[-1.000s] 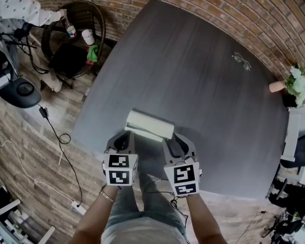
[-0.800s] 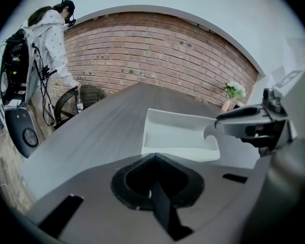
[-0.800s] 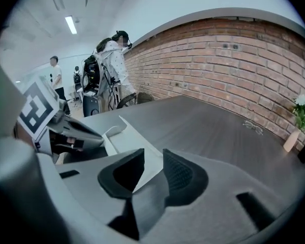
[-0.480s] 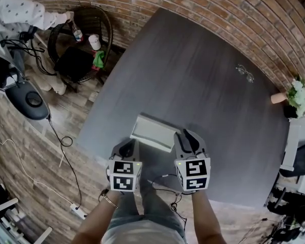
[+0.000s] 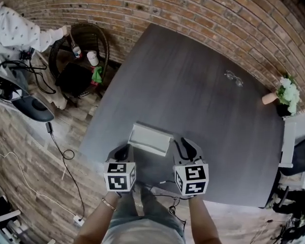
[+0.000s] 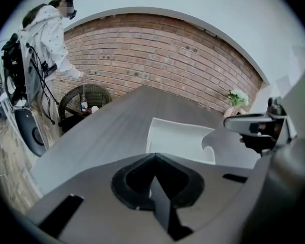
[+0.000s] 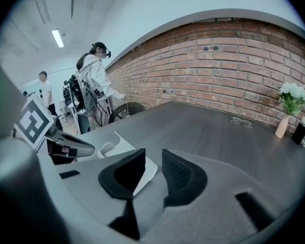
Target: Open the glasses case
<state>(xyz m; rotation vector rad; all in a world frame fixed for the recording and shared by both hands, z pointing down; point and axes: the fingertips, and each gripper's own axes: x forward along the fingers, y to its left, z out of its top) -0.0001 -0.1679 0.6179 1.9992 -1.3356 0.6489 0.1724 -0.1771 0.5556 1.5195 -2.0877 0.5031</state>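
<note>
Since the glasses case (image 5: 150, 139) lies flat on the desk (image 5: 193, 80) with no lid visibly raised, the opening looks yet to be done. Neither gripper holds it. It sits near the desk's front edge, just ahead of both. The left gripper (image 5: 123, 152) has its fingers pressed together, empty. The right gripper (image 5: 186, 148) has fingers apart, just now closing, with nothing between them.

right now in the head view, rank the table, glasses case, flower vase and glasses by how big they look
1. table
2. glasses case
3. flower vase
4. glasses, smallest, though farther from the camera than the case
</note>
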